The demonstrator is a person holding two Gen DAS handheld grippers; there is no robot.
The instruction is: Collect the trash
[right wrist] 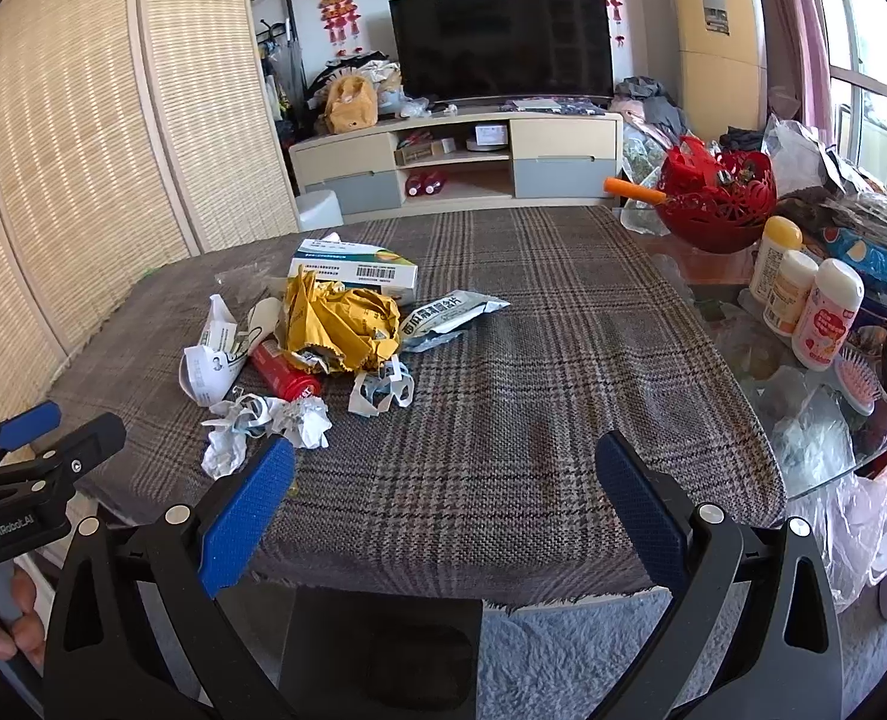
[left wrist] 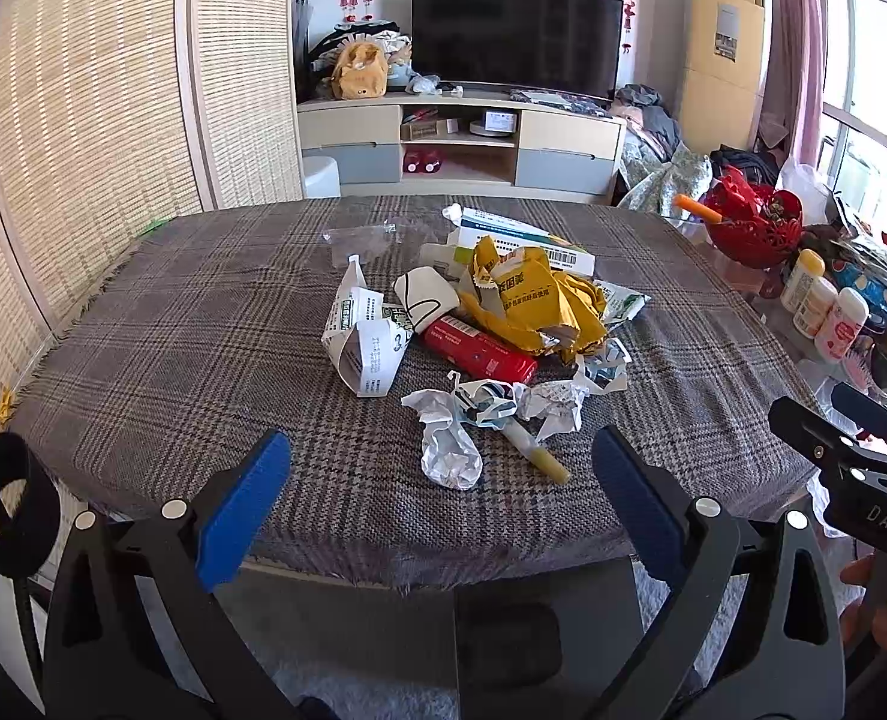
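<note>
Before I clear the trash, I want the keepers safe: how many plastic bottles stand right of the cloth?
3, clustered on the glass beside the red basket: a yellow-capped bottle, a white-capped bottle, and nearest, a pink-labelled bottle. Clutter could hide more.

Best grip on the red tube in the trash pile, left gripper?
Take the red tube at its near right end, the only stretch clear of clutter; its far end runs under the yellow wrapper and against the white carton. It lies flat and diagonal on the tablecloth, so come from above with the open left gripper, jaws across its width.
</note>
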